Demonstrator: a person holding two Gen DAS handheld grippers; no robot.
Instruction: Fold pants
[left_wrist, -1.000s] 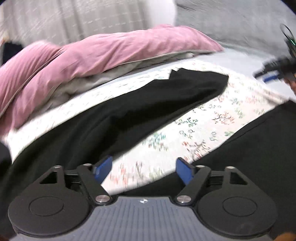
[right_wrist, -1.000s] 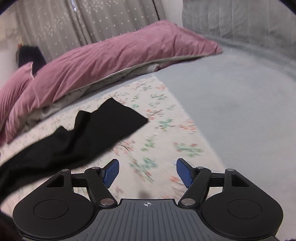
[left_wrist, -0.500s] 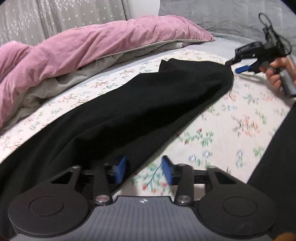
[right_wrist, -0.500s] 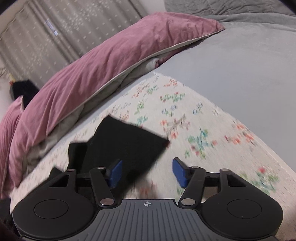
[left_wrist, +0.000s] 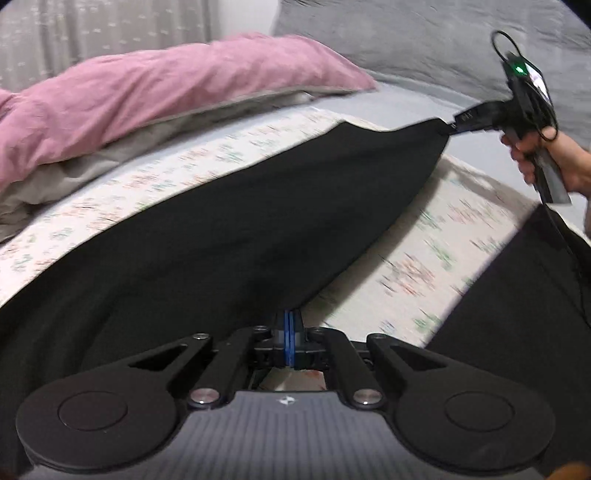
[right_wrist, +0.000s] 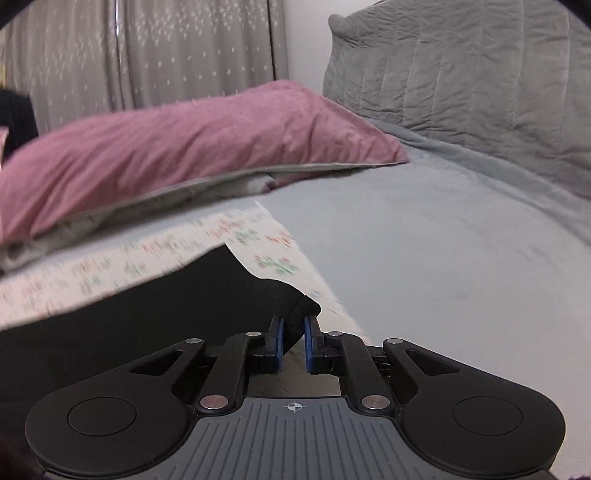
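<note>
Grey bed (right_wrist: 424, 258) carries a floral sheet (left_wrist: 424, 254), black pants (left_wrist: 240, 229) spread across it; pink duvet (right_wrist: 184, 147) heaped at ten o'clock, grey quilted headboard (right_wrist: 461, 74) at two

Motion blur smears the flower print of the white floral sheet (left_wrist: 436, 236). The black fabric pants (left_wrist: 221, 236) run off the left edge and cover the sheet beneath. A dark object (right_wrist: 16, 110) beside the grey star-patterned curtain (right_wrist: 166, 55) is cropped, unidentifiable.
</note>
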